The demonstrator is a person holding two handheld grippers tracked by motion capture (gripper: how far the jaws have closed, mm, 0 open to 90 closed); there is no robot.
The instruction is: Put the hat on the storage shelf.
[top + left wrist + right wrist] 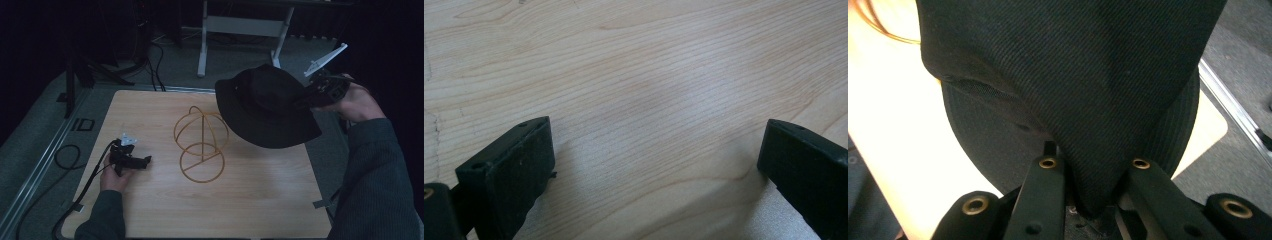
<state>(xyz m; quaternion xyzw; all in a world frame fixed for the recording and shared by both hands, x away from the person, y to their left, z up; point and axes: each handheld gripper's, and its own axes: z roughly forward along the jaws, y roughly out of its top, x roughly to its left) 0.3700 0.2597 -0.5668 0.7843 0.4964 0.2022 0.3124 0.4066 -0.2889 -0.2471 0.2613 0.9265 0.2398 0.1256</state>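
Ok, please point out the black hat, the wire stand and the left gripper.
black hat (265,102), high view, on its crown.
wire stand (202,172), high view, on its base ring.
left gripper (146,161), high view, at its tips.

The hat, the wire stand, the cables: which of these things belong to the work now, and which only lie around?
In use:
black hat, pinched by the right gripper
gold wire stand, likely where it goes

Lying about:
left gripper, open, idle on the table
floor cables
grey frame behind
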